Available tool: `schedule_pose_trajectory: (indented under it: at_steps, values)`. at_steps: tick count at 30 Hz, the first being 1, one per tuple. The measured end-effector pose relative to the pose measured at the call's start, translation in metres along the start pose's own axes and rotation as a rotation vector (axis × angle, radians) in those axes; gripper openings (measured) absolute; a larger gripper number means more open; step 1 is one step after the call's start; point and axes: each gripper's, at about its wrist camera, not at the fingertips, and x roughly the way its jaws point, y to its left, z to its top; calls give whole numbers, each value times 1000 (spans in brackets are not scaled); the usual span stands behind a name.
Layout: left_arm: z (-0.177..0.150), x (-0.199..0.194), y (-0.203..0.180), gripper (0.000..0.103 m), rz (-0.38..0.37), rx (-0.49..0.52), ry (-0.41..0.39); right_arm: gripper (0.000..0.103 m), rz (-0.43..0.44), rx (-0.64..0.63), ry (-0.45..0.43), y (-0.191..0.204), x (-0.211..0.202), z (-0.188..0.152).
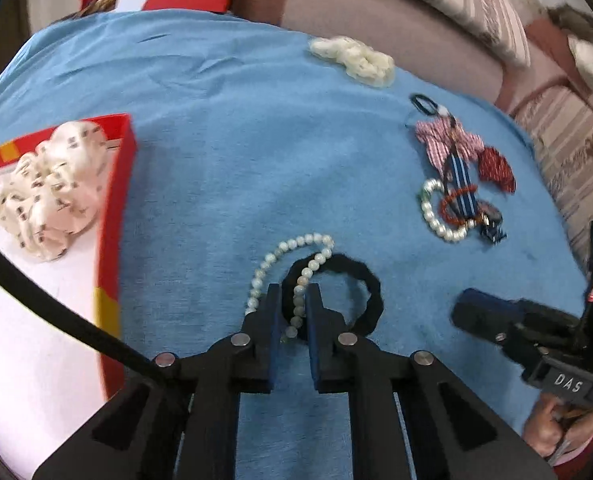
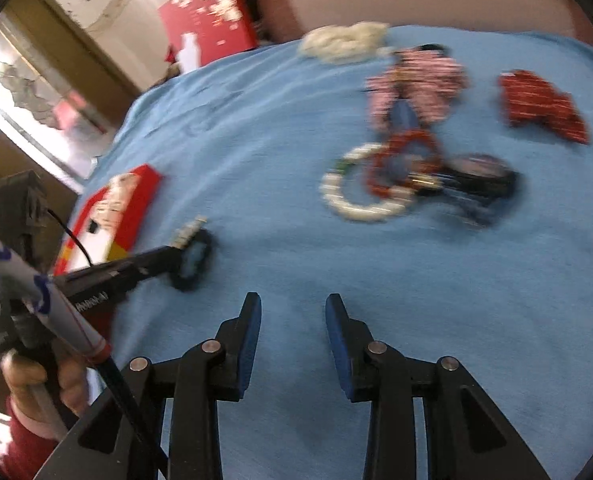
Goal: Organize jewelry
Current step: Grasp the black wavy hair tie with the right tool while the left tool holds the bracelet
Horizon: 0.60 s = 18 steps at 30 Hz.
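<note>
The left hand-held gripper (image 1: pixel 292 298) has its blue-padded jaws nearly closed around a strand of pale round pearl-like beads (image 1: pixel 296 264). That strand lies tangled through a black fabric hair tie ring (image 1: pixel 352 292) on the blue cloth-covered surface (image 1: pixel 216 160). The pads appear to pinch the beads, though from this angle I cannot be sure they press firmly.

The main risk is the tangle: since the beads loop through the black ring, lifting could drag the ring along, and both would end up in the red open box with a white floor (image 1: pixel 116 184), where a cream patterned fabric scrunchie (image 1: pixel 52 192) already sits. A narrow pinch on smooth round beads could also slip, dropping the strand short of the box.

The right hand-held gripper (image 2: pixel 292 312) hovers with its jaws apart and nothing between them, near the pile holding a white pearl bracelet (image 2: pixel 352 200), a red bead bracelet (image 2: pixel 400 152) and a dark hair clip (image 2: pixel 476 184). These overlap, so a grab there could catch several pieces together.
</note>
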Motion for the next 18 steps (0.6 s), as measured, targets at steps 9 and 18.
schedule_pose_trajectory:
  at_steps: [9, 18]
  values:
    - [1, 0, 23, 11, -72, -63, 27, 37, 87, -38, 57, 40, 45, 18]
    - [-1, -2, 21, 11, -68, -40, 26, 42, 174, 73, 8, 30, 29, 19]
